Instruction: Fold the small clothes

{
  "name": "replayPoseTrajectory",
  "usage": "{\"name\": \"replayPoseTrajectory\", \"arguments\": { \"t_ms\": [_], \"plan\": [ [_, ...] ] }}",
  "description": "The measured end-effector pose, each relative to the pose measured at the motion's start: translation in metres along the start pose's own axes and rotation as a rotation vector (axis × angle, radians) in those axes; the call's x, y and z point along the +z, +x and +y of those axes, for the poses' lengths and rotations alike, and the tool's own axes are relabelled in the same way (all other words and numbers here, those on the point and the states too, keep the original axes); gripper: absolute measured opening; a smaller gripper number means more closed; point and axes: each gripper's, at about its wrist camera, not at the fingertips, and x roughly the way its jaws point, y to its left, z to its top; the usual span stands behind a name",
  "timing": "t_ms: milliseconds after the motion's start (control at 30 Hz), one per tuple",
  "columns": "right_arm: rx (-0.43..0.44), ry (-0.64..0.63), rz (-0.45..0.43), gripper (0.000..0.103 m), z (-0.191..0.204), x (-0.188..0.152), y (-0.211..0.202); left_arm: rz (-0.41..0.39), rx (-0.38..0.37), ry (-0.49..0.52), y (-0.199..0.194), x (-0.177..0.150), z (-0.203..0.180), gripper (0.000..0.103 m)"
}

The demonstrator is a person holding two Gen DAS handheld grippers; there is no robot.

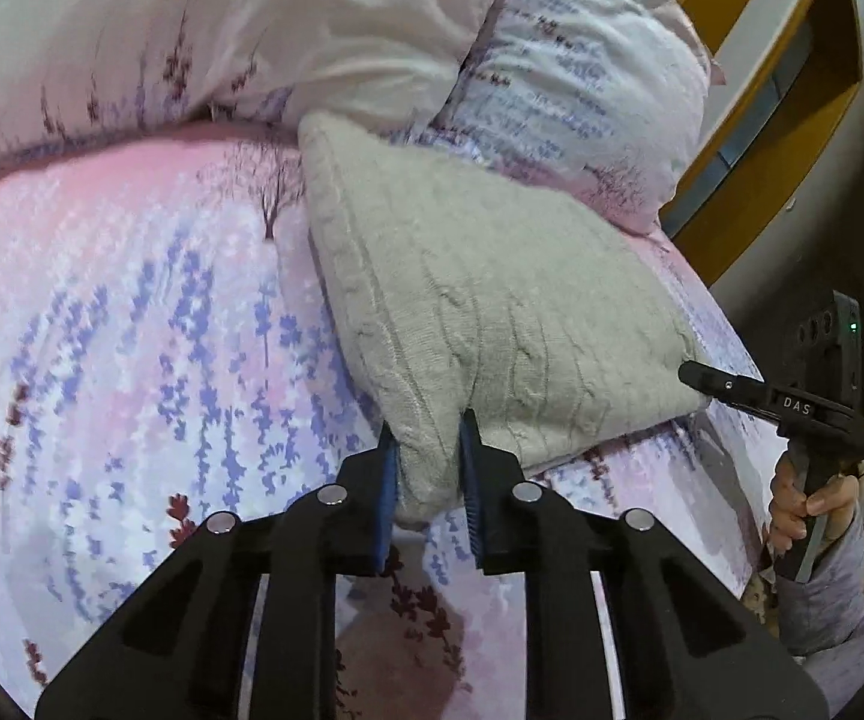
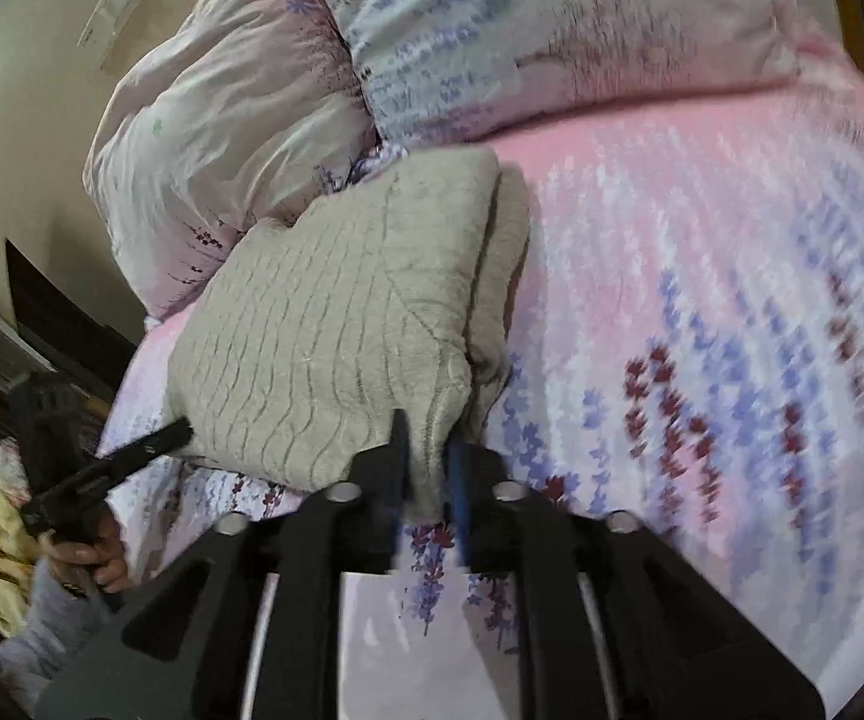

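STEP: fold sweater on bed | LEFT: left gripper clamps near corner | RIGHT: right gripper clamps other corner | ADVICE: lift both 2 corners level, keep edges aligned.

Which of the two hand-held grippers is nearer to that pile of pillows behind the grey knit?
Neither, clearly. The left hand-held gripper and the right hand-held gripper each pinch a near corner of the grey knit, on the side away from the pillows.

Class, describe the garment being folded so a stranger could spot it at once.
Start at the bed with the pink, lavender-print sheet, below the matching pillows. On it lies a folded grey cable-knit sweater, its near corners pinched by the left gripper and right gripper. It alone is plain and unprinted.
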Motion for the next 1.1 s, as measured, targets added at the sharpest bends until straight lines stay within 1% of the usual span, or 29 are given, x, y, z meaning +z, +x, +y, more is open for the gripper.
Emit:
{"name": "replayPoseTrajectory", "arguments": {
  "t_ms": [33,67,100,133,167,200,267,333,400,467,600,633,733,767,800,867,900,933,967,1000,1033,1067,1100],
  "plan": [
    [-0.024,-0.021,-0.041,0.031,0.006,0.004,-0.009,-0.028,0.030,0.012,-0.006,0.002,-0.004,0.023],
    [-0.041,-0.043,-0.096,0.031,0.012,0.008,-0.018,-0.063,0.061,0.028,-0.013,0.005,-0.008,0.026],
    [-0.054,-0.068,-0.145,0.031,0.019,0.012,-0.025,-0.113,0.089,0.047,-0.020,0.009,-0.015,0.041],
    [-0.057,-0.086,-0.167,0.031,0.024,0.016,-0.027,-0.150,0.097,0.059,-0.025,0.012,-0.022,0.059],
    [-0.053,-0.106,-0.173,0.031,0.030,0.019,-0.027,-0.174,0.097,0.070,-0.026,0.016,-0.030,0.065],
    [-0.049,-0.127,-0.166,0.031,0.036,0.021,-0.023,-0.185,0.094,0.088,-0.024,0.020,-0.040,0.068],
    [-0.077,-0.200,-0.138,0.030,0.052,0.022,-0.008,-0.161,0.094,0.136,-0.009,0.026,-0.060,0.068],
    [-0.109,-0.245,-0.124,0.030,0.059,0.020,0.003,-0.124,0.111,0.162,0.008,0.029,-0.071,0.068],
    [-0.148,-0.254,-0.067,0.029,0.058,0.021,0.020,-0.092,0.137,0.175,0.024,0.029,-0.075,0.068],
    [-0.181,-0.254,-0.026,0.030,0.055,0.018,0.031,-0.083,0.154,0.181,0.031,0.026,-0.076,0.068],
    [-0.189,-0.241,-0.028,0.030,0.049,0.019,0.035,-0.066,0.161,0.167,0.040,0.028,-0.075,0.068],
    [-0.195,-0.242,-0.028,0.033,0.050,0.020,0.037,-0.065,0.157,0.155,0.042,0.031,-0.073,0.069],
    [-0.217,-0.257,-0.029,0.034,0.055,0.022,0.042,-0.065,0.160,0.144,0.042,0.033,-0.073,0.070],
    [-0.210,-0.240,-0.028,0.034,0.055,0.022,0.039,-0.069,0.160,0.142,0.038,0.032,-0.075,0.070],
    [-0.183,-0.207,-0.037,0.036,0.054,0.021,0.031,-0.083,0.150,0.138,0.029,0.030,-0.076,0.070],
    [-0.142,-0.152,-0.082,0.055,0.050,0.017,0.012,-0.114,0.140,0.136,0.015,0.026,-0.076,0.070],
    [-0.151,-0.142,-0.103,0.076,0.049,0.015,0.004,-0.137,0.165,0.132,0.001,0.021,-0.074,0.077],
    [-0.182,-0.139,-0.134,0.081,0.048,0.010,-0.008,-0.150,0.190,0.131,-0.005,0.018,-0.073,0.086],
    [-0.201,-0.142,-0.159,0.082,0.047,0.005,-0.017,-0.169,0.230,0.133,-0.016,0.011,-0.071,0.088],
    [-0.212,-0.141,-0.167,0.086,0.047,0.002,-0.022,-0.177,0.256,0.134,-0.023,0.006,-0.069,0.089],
    [-0.235,-0.133,-0.171,0.094,0.045,-0.002,-0.026,-0.180,0.279,0.129,-0.028,0.000,-0.066,0.091],
    [-0.260,-0.124,-0.169,0.096,0.043,-0.005,-0.028,-0.175,0.309,0.116,-0.034,-0.008,-0.063,0.092],
    [-0.282,-0.115,-0.167,0.098,0.042,-0.008,-0.030,-0.172,0.320,0.105,-0.037,-0.012,-0.060,0.093]
  ]
}}
